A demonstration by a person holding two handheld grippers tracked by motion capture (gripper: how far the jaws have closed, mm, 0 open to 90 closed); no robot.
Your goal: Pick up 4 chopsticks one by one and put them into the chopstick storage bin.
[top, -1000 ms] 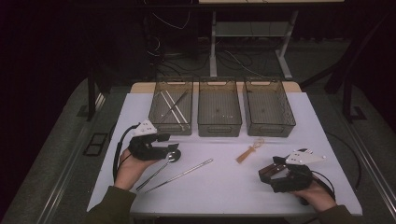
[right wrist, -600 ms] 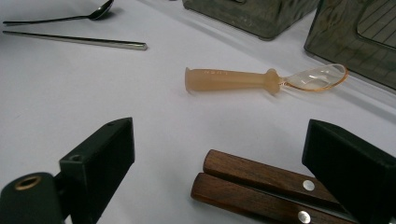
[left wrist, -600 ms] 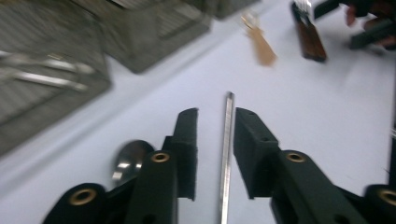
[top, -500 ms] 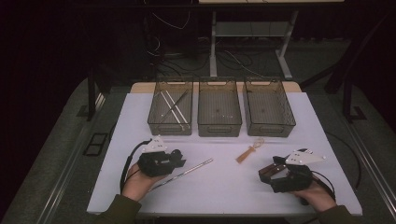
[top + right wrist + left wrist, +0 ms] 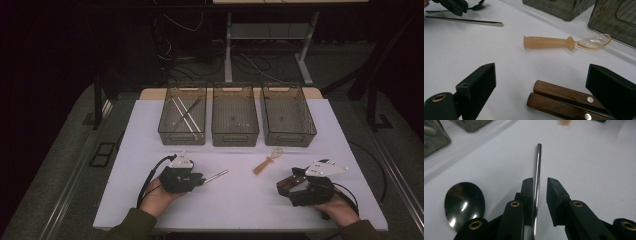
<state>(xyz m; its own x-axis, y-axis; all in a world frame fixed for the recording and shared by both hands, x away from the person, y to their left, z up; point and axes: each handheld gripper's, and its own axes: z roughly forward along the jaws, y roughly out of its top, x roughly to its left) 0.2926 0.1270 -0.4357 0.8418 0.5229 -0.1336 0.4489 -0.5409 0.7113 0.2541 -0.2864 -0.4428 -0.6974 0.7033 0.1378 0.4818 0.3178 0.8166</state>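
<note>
My left gripper [image 5: 540, 182] lies low on the white table [image 5: 235, 200], straddling a thin metal rod [image 5: 537, 170]. The rod rests against one pad, and a gap separates it from the other. The jaws have just been closing. From above, the rod's end [image 5: 216, 176] sticks out to the right of the left gripper [image 5: 199, 180]. A metal spoon bowl [image 5: 464, 203] lies beside the jaws. My right gripper [image 5: 544, 75] stands open, with two dark wooden handles [image 5: 564, 100] lying untouched between its jaws. It sits at the front right [image 5: 292, 186].
An orange plastic spoon [image 5: 265, 162] lies mid-table, also ahead of the right jaws [image 5: 564, 42]. Three clear bins line the back: the left one [image 5: 165, 131] holds long metal sticks, then the middle [image 5: 235, 137] and right [image 5: 289, 139] bins.
My left gripper moved right, toward the front edge and down onto the rod, now covering the spoon, with its jaws narrowed. The right gripper stayed still.
</note>
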